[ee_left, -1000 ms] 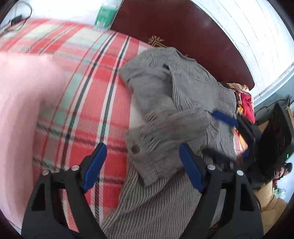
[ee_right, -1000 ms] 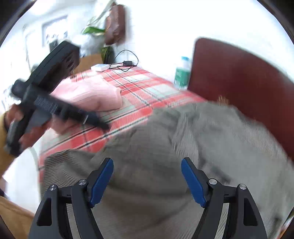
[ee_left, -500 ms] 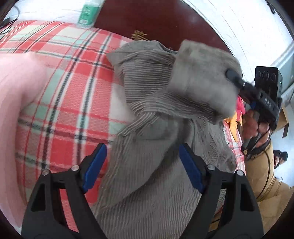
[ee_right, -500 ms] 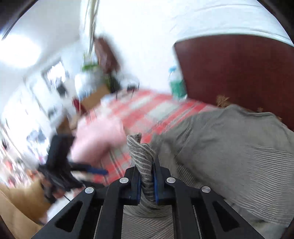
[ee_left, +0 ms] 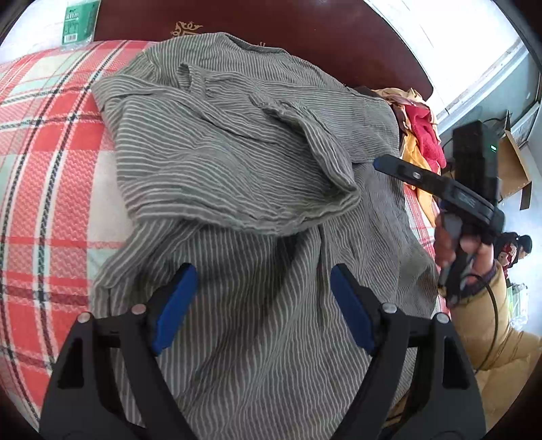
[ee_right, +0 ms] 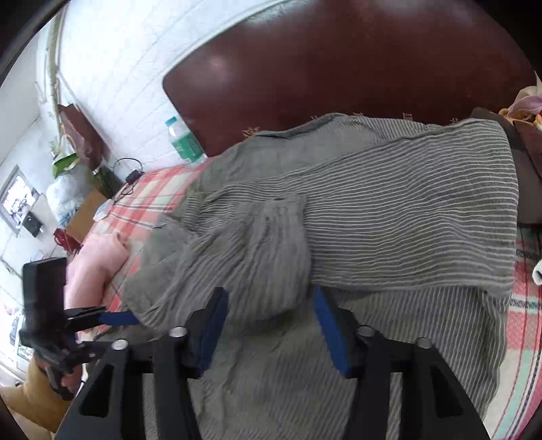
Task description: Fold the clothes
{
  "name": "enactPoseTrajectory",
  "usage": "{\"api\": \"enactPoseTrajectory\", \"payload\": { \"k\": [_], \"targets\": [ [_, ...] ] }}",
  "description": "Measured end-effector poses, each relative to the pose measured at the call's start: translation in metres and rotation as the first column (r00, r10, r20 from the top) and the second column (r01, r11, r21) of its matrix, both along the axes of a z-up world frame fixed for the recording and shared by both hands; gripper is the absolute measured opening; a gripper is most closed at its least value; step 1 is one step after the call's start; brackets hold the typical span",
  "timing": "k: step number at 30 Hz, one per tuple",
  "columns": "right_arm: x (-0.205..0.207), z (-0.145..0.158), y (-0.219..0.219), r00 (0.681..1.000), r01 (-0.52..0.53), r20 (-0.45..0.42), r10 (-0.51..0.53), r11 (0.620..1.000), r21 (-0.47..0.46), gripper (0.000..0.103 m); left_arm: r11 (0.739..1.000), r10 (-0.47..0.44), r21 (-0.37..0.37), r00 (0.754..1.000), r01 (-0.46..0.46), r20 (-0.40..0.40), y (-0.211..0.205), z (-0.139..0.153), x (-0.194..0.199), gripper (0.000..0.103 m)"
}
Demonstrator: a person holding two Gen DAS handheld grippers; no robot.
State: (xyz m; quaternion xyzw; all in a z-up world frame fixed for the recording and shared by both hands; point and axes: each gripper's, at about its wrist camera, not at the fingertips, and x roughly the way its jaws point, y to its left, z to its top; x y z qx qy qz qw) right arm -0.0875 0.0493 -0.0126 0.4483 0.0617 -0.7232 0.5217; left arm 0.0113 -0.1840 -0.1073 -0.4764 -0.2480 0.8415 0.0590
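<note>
Left wrist view: grey striped shirt (ee_left: 237,162) spread across the plaid bed cover (ee_left: 50,169), filling the centre from 12 down to 6 o'clock; one part folded over the body, its hem ending in a rumpled edge near centre, toward 3 o'clock. Left gripper (ee_left: 262,306) at 6 o'clock, blue-padded fingers (ee_left: 174,304) set wide apart, gripping nothing, hovering above the lower shirt cloth. Right gripper (ee_left: 389,166) at 3 o'clock, held in a hand (ee_left: 464,243) with a mustard-yellow sleeve (ee_left: 501,331); tip just beside the folded hem, contact impossible to tell. Pile of yellow and red clothes (ee_left: 420,135) at 2 o'clock beyond the shirt. Dark red headboard (ee_left: 305,27) along 12 o'clock, green-labelled bottle (ee_left: 79,20) at 11 o'clock.

Right wrist view: same shirt (ee_right: 372,220) across the middle, folded panel lying flat toward 3 o'clock, a bunched sleeve (ee_right: 257,257) draped near centre. Right gripper (ee_right: 271,325) at 6 o'clock, fingers (ee_right: 330,331) spread fairly wide, clamping nothing, with the bunched sleeve end lying between them. Left gripper (ee_right: 115,318) at 8 o'clock, blue tip close against the shirt edge. Pink garment (ee_right: 95,264) at 9 o'clock on the bed cover (ee_right: 152,193), bottle (ee_right: 184,140) at 10 o'clock beside the headboard (ee_right: 338,67)
</note>
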Motion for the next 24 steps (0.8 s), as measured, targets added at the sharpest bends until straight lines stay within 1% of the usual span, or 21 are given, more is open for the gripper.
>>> {"api": "enactPoseTrajectory", "payload": {
  "k": [2, 3, 4, 7, 8, 10, 11, 12, 13, 14, 15, 17, 18, 20, 21, 22, 24],
  "targets": [
    [0.010, 0.010, -0.010, 0.999, -0.035, -0.017, 0.034, 0.999, -0.024, 0.068, 1.000, 0.008, 0.004, 1.000, -0.008, -0.005, 0.001, -0.001, -0.005, 0.082],
    [0.014, 0.015, -0.017, 0.998, -0.056, -0.032, 0.055, 0.998, -0.032, 0.073, 1.000, 0.012, 0.006, 1.000, -0.012, -0.009, 0.001, -0.001, -0.007, 0.082],
    [0.017, 0.019, -0.029, 0.996, -0.070, -0.057, 0.069, 0.997, -0.021, 0.078, 1.000, 0.015, 0.011, 1.000, -0.015, -0.012, 0.002, -0.001, -0.009, 0.082],
    [0.027, 0.026, -0.074, 0.986, -0.091, -0.138, 0.099, 0.994, 0.063, 0.081, 0.999, 0.025, 0.027, 0.999, -0.024, -0.023, 0.003, -0.003, -0.014, 0.082],
    [0.031, 0.024, -0.093, 0.980, -0.104, -0.160, 0.121, 0.988, 0.111, 0.081, 0.999, 0.028, 0.033, 0.999, -0.027, -0.027, 0.004, -0.003, -0.016, 0.082],
    [0.036, 0.011, -0.126, 0.964, -0.110, -0.212, 0.159, 0.968, 0.228, 0.081, 0.998, 0.034, 0.046, 0.999, -0.033, -0.031, 0.004, -0.003, -0.020, 0.082],
    [0.035, 0.001, -0.138, 0.959, -0.107, -0.224, 0.174, 0.954, 0.281, 0.078, 0.998, 0.037, 0.048, 0.999, -0.035, -0.033, 0.004, -0.003, -0.022, 0.082],
    [0.031, -0.008, -0.145, 0.957, -0.096, -0.231, 0.176, 0.942, 0.323, 0.066, 0.998, 0.040, 0.051, 0.999, -0.038, -0.035, 0.003, -0.003, -0.023, 0.082],
    [0.028, -0.017, -0.150, 0.957, -0.096, -0.225, 0.185, 0.930, 0.355, 0.036, 0.998, 0.041, 0.053, 0.998, -0.039, -0.039, 0.003, -0.003, -0.024, 0.082],
    [0.024, -0.022, -0.151, 0.959, -0.107, -0.209, 0.192, 0.926, 0.363, 0.018, 0.998, 0.040, 0.055, 0.998, -0.037, -0.042, 0.003, -0.003, -0.025, 0.082],
    [0.020, -0.022, -0.147, 0.962, -0.106, -0.200, 0.185, 0.931, 0.350, 0.007, 0.998, 0.037, 0.055, 0.998, -0.035, -0.044, 0.002, -0.002, -0.026, 0.082],
    [0.011, -0.013, -0.131, 0.974, -0.085, -0.179, 0.141, 0.954, 0.289, 0.006, 0.997, 0.057, 0.063, 0.996, -0.053, -0.062, -0.001, 0.000, -0.031, 0.082],
    [0.004, -0.003, -0.121, 0.983, -0.068, -0.151, 0.105, 0.970, 0.234, 0.006, 0.996, 0.069, 0.067, 0.995, -0.065, -0.072, -0.004, 0.002, -0.034, 0.082],
    [-0.012, 0.024, -0.100, 0.996, -0.037, -0.082, 0.044, 0.996, 0.087, 0.006, 0.993, 0.094, 0.077, 0.991, -0.087, -0.093, -0.008, 0.005, -0.041, 0.082],
    [-0.018, 0.038, -0.090, 0.998, -0.026, -0.054, 0.027, 1.000, 0.008, 0.006, 0.992, 0.107, 0.082, 0.989, -0.099, -0.103, -0.010, 0.006, -0.044, 0.082],
    [-0.024, 0.053, -0.081, 0.999, -0.017, -0.033, 0.014, 0.997, -0.074, 0.006, 0.990, 0.119, 0.087, 0.986, -0.110, -0.112, -0.012, 0.008, -0.047, 0.082],
    [-0.032, 0.082, -0.060, 1.000, -0.002, -0.006, 0.000, 0.969, -0.246, 0.006, 0.987, 0.144, 0.097, 0.981, -0.132, -0.132, -0.017, 0.011, -0.054, 0.082]
  ]
}}
